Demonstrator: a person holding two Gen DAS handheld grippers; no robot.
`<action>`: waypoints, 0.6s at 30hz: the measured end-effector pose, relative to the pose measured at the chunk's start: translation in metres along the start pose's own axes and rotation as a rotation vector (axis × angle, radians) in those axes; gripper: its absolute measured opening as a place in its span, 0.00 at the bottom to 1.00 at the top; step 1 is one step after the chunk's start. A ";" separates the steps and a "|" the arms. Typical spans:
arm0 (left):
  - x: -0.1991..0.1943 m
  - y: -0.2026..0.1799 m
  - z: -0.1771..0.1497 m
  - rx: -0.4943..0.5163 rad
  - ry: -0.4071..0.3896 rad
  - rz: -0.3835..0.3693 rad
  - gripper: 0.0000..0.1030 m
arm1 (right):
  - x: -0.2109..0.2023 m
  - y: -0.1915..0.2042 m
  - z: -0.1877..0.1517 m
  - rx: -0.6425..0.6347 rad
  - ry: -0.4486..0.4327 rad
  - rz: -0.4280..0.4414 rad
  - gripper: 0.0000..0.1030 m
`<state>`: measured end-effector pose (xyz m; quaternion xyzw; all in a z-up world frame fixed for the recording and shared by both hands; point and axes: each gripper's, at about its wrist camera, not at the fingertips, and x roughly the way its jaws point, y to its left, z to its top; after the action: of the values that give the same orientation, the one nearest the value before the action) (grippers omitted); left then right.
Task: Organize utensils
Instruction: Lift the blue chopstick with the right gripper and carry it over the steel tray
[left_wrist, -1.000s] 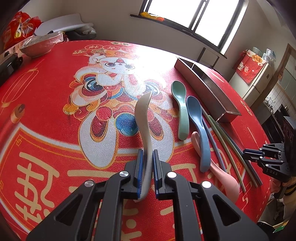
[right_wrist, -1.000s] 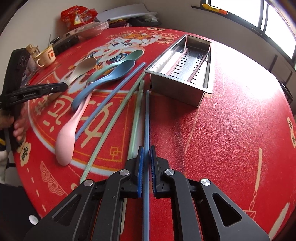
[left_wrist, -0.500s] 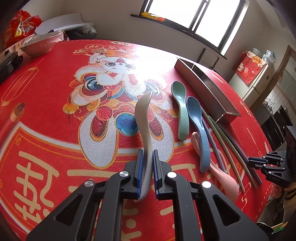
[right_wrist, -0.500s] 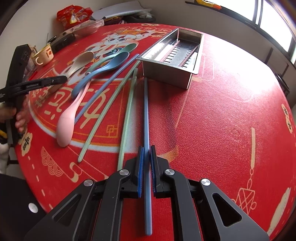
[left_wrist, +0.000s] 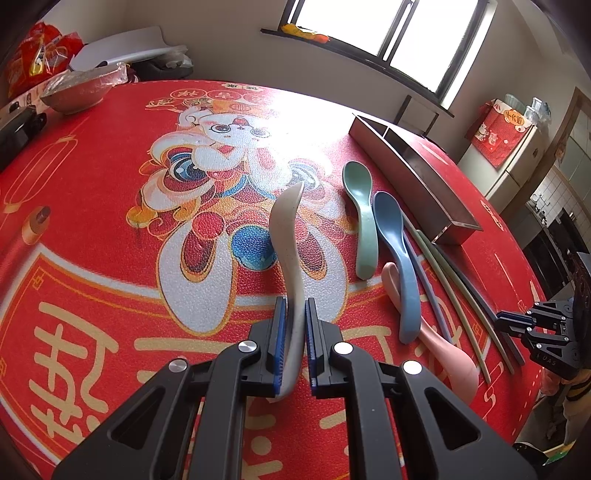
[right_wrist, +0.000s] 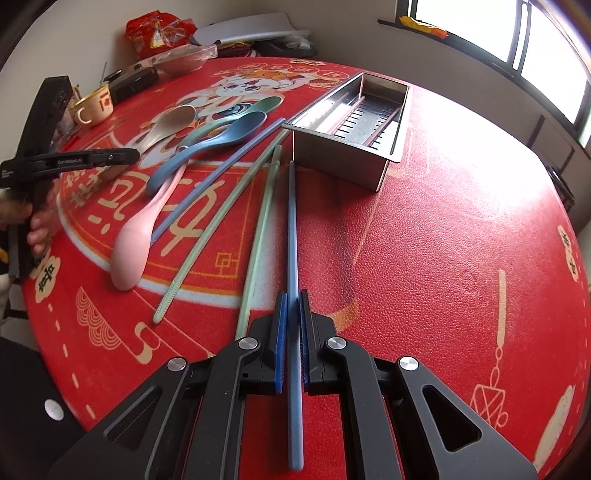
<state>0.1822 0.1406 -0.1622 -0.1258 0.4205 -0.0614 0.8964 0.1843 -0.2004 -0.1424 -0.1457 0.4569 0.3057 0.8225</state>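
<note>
1. Nearest the left wrist camera, the left gripper (left_wrist: 294, 332) is clenched on the handle of one beige spoon (left_wrist: 286, 236), whose bowl rises away from the camera above the red tablecloth (left_wrist: 92, 221).
2. Nearest the right wrist camera, the right gripper (right_wrist: 291, 332) is clamped on one blue chopstick (right_wrist: 293, 236), gripping it near its close end; the far tip lies just short of the steel holder (right_wrist: 343, 162).
3. Beside that stick on the cloth lie three more chopsticks: two green chopsticks (right_wrist: 258, 236), side by side, and a second blue chopstick (right_wrist: 221, 170) beyond them. That makes four sticks in all, two blue and two green.
4. Three more spoons lie on the cloth: a pink spoon (right_wrist: 136, 236), a blue spoon (right_wrist: 221, 140) crossing over its handle, and a green spoon (left_wrist: 362, 206) just beside the blue one. With the held one, four spoons.
5. Farther off, the one steel holder is a long box with two compartments and a slotted floor; nothing is in it.
6. On the side of the left gripper, seen from the right camera, small white lettering shows, too blurred to read with certainty. The right gripper's body, seen from the left camera, carries letters that look like "UAS".
7. Large cream Chinese characters are printed on the cloth around a cartoon figure (left_wrist: 221, 147).
8. At the far edge stand one cream mug (right_wrist: 92, 107), one wrapped bowl (left_wrist: 81, 92) and a red snack bag (right_wrist: 159, 31).
</note>
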 end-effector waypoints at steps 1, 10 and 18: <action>0.000 0.000 0.000 0.001 0.000 0.001 0.10 | -0.002 -0.001 -0.001 0.003 -0.007 0.007 0.06; 0.000 0.000 0.000 -0.003 -0.001 -0.001 0.10 | -0.030 -0.009 0.007 0.065 -0.080 0.088 0.06; -0.003 0.004 0.000 -0.021 -0.017 -0.006 0.07 | -0.040 -0.008 0.024 0.078 -0.121 0.134 0.06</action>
<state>0.1802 0.1453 -0.1613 -0.1371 0.4133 -0.0584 0.8983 0.1902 -0.2089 -0.0964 -0.0638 0.4268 0.3503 0.8313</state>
